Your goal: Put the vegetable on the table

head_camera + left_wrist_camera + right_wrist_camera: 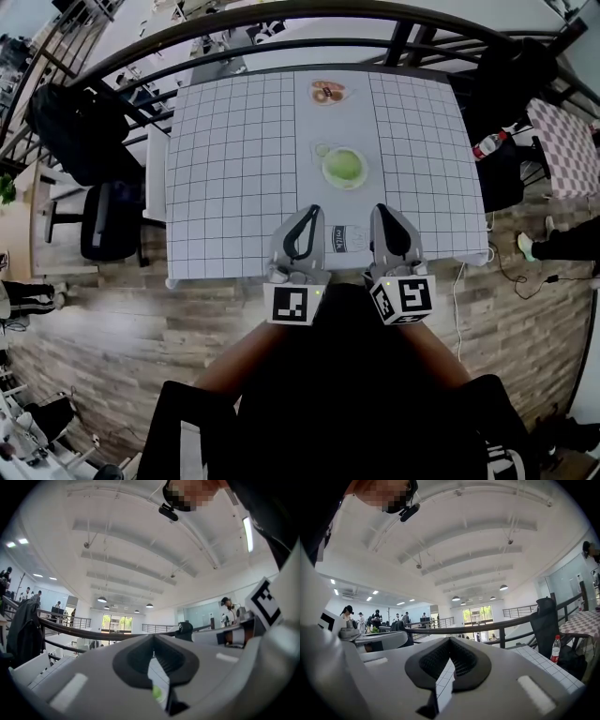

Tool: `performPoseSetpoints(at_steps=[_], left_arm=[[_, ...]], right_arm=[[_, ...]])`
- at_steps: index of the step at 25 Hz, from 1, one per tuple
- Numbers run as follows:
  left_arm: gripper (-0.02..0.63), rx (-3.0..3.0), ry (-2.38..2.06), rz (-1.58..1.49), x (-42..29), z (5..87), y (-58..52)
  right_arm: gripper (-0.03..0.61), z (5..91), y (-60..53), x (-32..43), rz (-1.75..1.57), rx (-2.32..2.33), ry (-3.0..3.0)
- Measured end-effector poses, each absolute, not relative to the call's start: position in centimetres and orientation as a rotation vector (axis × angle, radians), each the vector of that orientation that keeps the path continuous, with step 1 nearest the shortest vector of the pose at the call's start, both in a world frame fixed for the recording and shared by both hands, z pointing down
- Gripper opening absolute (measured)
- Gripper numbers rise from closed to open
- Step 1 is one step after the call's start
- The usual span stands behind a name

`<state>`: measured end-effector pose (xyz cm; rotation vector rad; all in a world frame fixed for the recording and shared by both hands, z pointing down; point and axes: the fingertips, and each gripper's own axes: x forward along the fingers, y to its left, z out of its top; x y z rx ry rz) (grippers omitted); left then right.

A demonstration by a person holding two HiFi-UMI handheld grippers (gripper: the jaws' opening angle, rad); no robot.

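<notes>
On the grid-patterned table (234, 159) a green plate with a pale green vegetable (344, 167) sits near the middle, with a small green piece (322, 150) beside it. My left gripper (310, 210) and right gripper (382, 210) hover side by side over the table's near edge, short of the plate. Both are shut with nothing in them. In the left gripper view the jaws of the left gripper (153, 639) meet at their tips, and a green spot (157, 693) shows through the gap. The right gripper (450, 641) looks the same in its own view, its tips touching.
A milk carton (350, 237) lies flat between the two grippers. A small plate of food (328, 92) sits at the table's far edge. A dark railing (281, 28) curves behind the table. Chairs with black jackets (75, 131) stand at the left and right. A bottle (555, 648) is at the right.
</notes>
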<state>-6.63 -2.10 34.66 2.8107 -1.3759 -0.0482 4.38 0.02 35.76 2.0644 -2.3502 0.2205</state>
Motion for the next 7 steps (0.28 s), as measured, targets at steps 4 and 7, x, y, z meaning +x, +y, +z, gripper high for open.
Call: performPoseSetpoints(at_steps=[4,7], left_arm=[[0.009,2.823,-1.36,-0.061,-6.8,34.4,-1.9],[0.009,2.839,-1.34,-0.058,-7.5,34.0,-1.8]], right_arm=[[-0.005,35.6,0.0,3.9,0.209,2.066,-2.344],[-0.005,35.2,-0.1,2.8,0.201,2.059,-2.341]])
